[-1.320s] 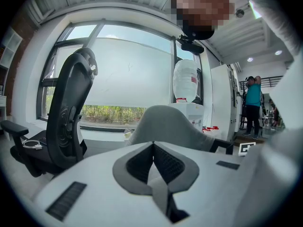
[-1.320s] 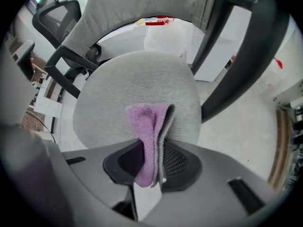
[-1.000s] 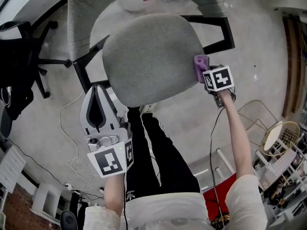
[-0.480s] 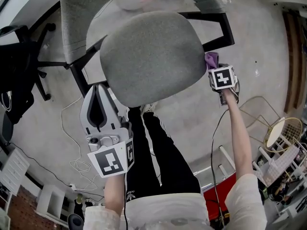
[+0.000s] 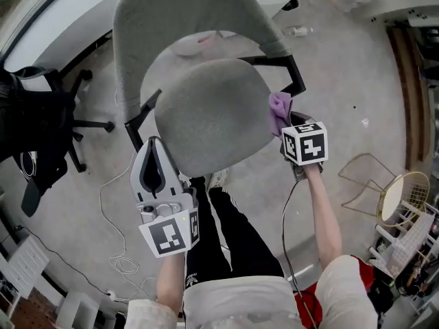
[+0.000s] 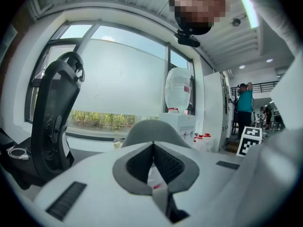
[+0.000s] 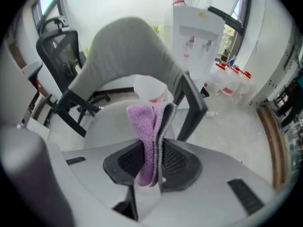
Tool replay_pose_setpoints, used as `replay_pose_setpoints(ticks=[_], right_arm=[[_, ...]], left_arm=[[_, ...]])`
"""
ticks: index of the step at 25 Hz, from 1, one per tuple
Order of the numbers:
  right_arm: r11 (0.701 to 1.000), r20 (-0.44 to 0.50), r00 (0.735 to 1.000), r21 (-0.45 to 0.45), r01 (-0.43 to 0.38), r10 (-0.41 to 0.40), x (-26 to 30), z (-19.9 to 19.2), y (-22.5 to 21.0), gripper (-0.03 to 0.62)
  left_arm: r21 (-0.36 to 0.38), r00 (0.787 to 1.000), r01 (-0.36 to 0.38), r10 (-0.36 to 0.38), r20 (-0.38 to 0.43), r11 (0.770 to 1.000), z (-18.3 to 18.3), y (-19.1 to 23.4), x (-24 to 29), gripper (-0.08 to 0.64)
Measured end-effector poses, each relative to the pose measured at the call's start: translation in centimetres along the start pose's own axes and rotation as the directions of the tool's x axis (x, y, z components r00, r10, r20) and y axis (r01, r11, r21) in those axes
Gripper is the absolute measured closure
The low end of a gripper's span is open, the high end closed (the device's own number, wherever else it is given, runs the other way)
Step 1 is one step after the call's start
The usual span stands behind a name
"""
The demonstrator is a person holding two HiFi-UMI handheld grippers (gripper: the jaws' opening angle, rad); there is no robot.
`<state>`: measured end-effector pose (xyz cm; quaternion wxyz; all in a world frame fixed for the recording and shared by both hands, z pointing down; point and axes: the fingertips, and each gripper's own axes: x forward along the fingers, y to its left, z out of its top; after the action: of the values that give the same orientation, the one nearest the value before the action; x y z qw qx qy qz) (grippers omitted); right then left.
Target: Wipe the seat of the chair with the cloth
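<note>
The grey chair seat point(image 5: 212, 115) lies below me, and its grey backrest point(image 5: 178, 19) rises behind it. My right gripper point(image 5: 282, 118) is at the seat's right edge, shut on a purple cloth point(image 5: 279, 110). In the right gripper view the cloth point(image 7: 147, 131) stands folded between the jaws of the right gripper point(image 7: 158, 112), above the seat point(image 7: 104, 126). My left gripper point(image 5: 154, 142) hangs by the seat's front left edge. Its jaws meet at the tip and nothing is held. Seen in its own view, the left gripper point(image 6: 153, 144) points toward a window.
A black office chair point(image 5: 41, 129) stands on the left, with a white cable point(image 5: 110, 211) on the concrete floor near it. The person's legs point(image 5: 226, 218) are in front of the seat. A wire frame and a round hoop point(image 5: 398, 197) stand at the right, a water dispenser point(image 7: 196, 27) behind the chair.
The right gripper with the cloth swung out past the seat's right edge and has come back against it. The left gripper stayed by the seat's front left.
</note>
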<state>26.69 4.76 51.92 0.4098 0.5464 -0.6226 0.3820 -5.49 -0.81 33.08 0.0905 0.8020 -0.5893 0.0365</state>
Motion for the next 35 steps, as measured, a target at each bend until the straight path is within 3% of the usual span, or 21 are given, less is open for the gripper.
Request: replay_pose_setpoints(ticks=[3,5,8,10,14,18,25,35], right_arm=[[0.998,0.131,0.990,0.021,-0.061,0.058,-6.3,4.3,4.2,0.497],[0.997,0.236,0.969,0.005,-0.079,0.075,-10.9,7.7,6.9,0.497],[0.997,0.432,0.898,-0.019,-0.079,0.079,-18.2,14.0,9.7,0.497],[0.997,0.523,0.848,-0.024,-0.080,0.081,-23.6,15.9,11.2,0.497],[0.996,0.656,0.753,0.027,-0.084,0.046,-33.4,16.6,12.7,0.497],[0.989,0.741,0.670,0.072,-0.129,0.033,-39.5,15.2,14.4,0.497],[0.983,0.768,0.640,0.097,-0.156,0.026,-42.6,12.1,15.8,0.497],[0.985,0.817,0.577,0.112,-0.135,-0.014,-44.9,13.0,15.0,0.497]], left_arm=[[0.006,0.999,0.020,-0.020,0.032,1.000,5.1,-0.8,-0.5,0.548],[0.007,0.998,0.034,-0.035,0.058,0.999,8.6,-1.3,-0.8,0.548],[0.012,0.988,0.102,-0.103,0.117,0.995,14.3,-3.0,-0.6,0.548],[0.031,0.974,0.174,-0.176,0.140,0.984,17.7,-5.3,-1.9,0.548],[0.088,0.940,0.277,-0.288,0.180,0.957,23.2,-8.7,-4.9,0.548],[0.114,0.919,0.307,-0.326,0.222,0.945,27.1,-9.4,-7.4,0.548],[0.161,0.913,0.315,-0.345,0.218,0.935,27.9,-9.5,-9.9,0.548],[0.192,0.891,0.325,-0.368,0.265,0.926,30.1,-10.6,-10.7,0.548]])
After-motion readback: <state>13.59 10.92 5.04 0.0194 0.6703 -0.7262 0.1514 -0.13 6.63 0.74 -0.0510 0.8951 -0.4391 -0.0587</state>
